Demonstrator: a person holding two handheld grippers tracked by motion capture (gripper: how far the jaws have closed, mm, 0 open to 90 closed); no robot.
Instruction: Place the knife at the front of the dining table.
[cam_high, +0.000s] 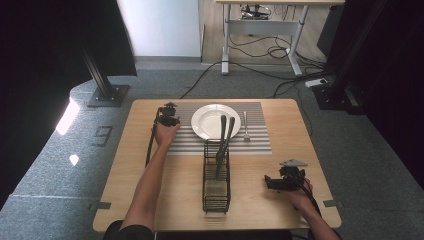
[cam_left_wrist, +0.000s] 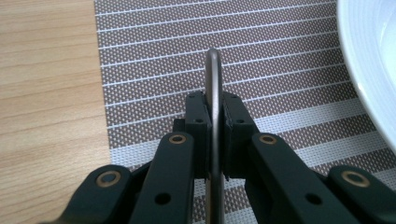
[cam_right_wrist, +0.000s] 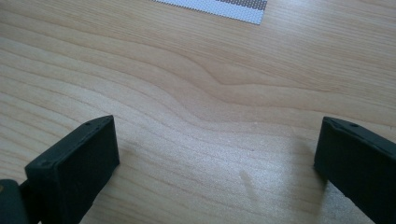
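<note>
Cutlery handle (cam_left_wrist: 214, 93) sits clamped edge-on in the left gripper (cam_left_wrist: 214, 109) over the striped placemat's (cam_left_wrist: 154, 56) left edge; right gripper (cam_right_wrist: 217, 154) gapes wide.

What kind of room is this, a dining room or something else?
Probably a lab or office staged as a dining spot: a wooden table set with a white plate on a striped placemat, but dark curtains, a desk frame and loose cables behind.
</note>
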